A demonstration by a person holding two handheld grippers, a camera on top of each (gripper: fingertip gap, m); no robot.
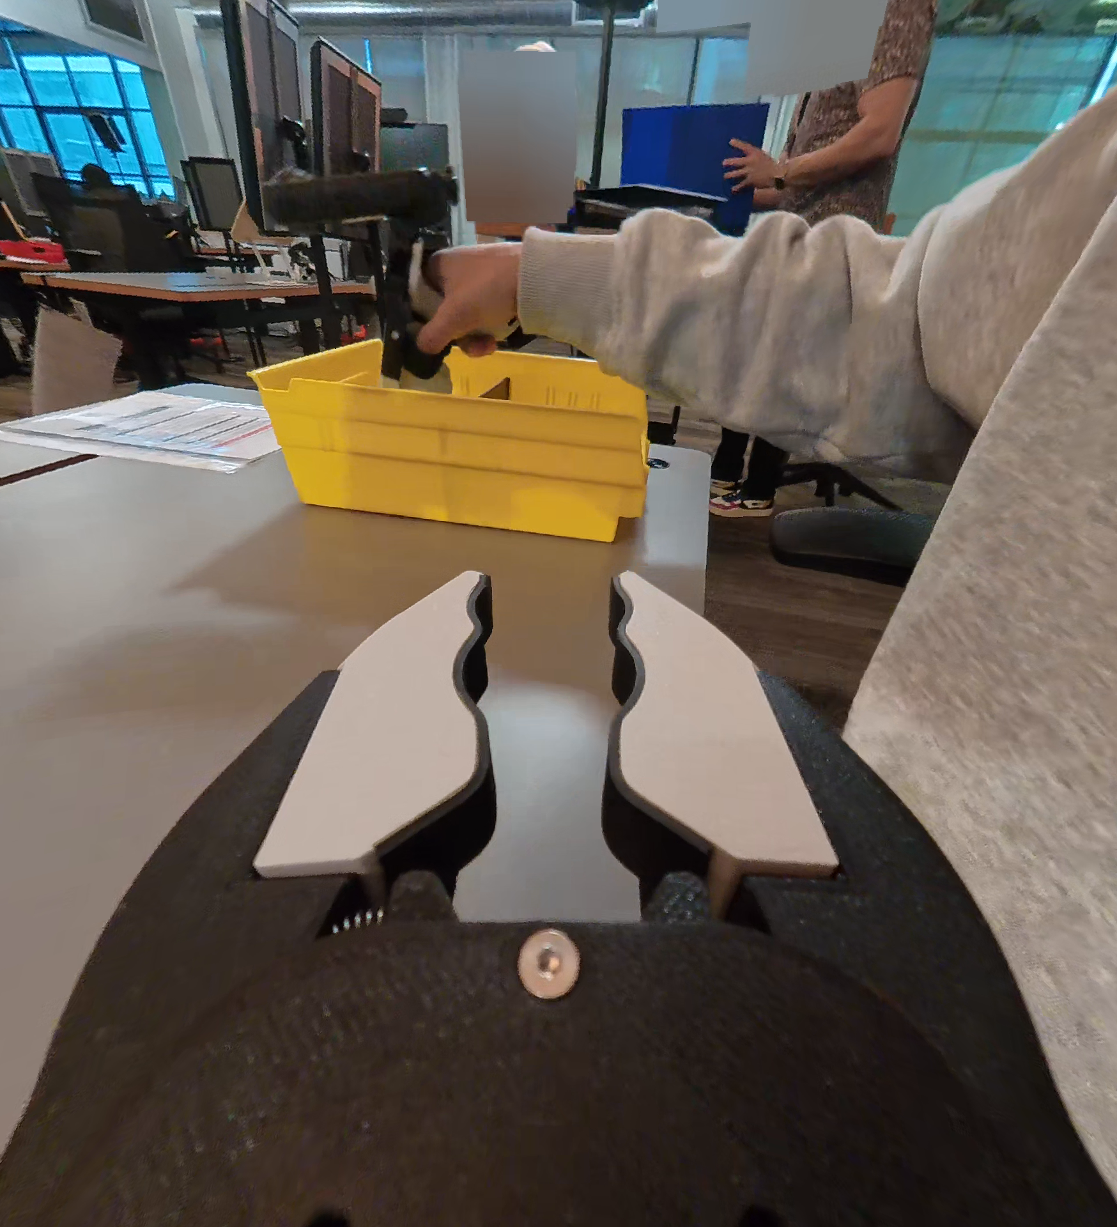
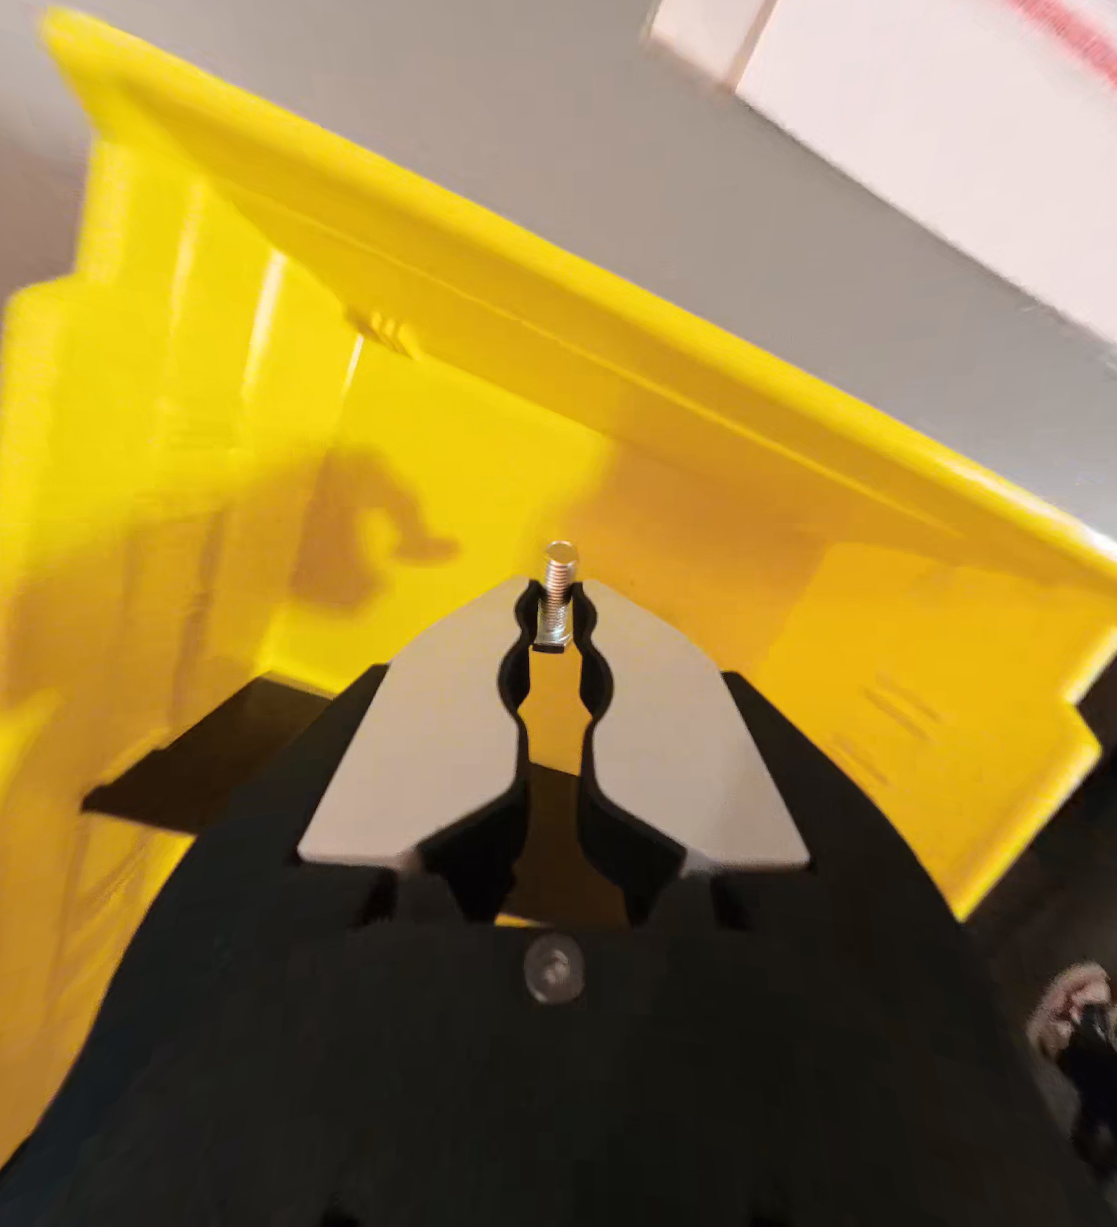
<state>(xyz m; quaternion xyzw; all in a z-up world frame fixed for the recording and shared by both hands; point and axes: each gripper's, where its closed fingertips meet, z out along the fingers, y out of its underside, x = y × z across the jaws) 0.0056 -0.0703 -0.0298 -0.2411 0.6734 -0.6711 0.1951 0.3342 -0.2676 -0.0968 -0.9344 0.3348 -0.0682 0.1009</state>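
A yellow plastic bin [image 1: 463, 458] stands on the grey table [image 1: 111, 631]. My left gripper [image 1: 550, 584] is open and empty, low over the table a short way in front of the bin. My right gripper [image 2: 557, 591] is shut on a small silver bolt [image 2: 556, 601], threaded end pointing forward, head back between the fingers. It points down inside the bin [image 2: 410, 431]. In the left wrist view a hand in a grey sleeve holds that gripper [image 1: 410, 358] down in the bin's left part.
A laminated sheet [image 1: 144, 425] lies on the table left of the bin, also in the right wrist view [image 2: 974, 166]. The table's right edge [image 1: 705, 531] is just past the bin. A person stands behind by a blue box [image 1: 688, 153]. Desks and monitors fill the back left. Some 40 cm of space lies between my two pairs of fingers.
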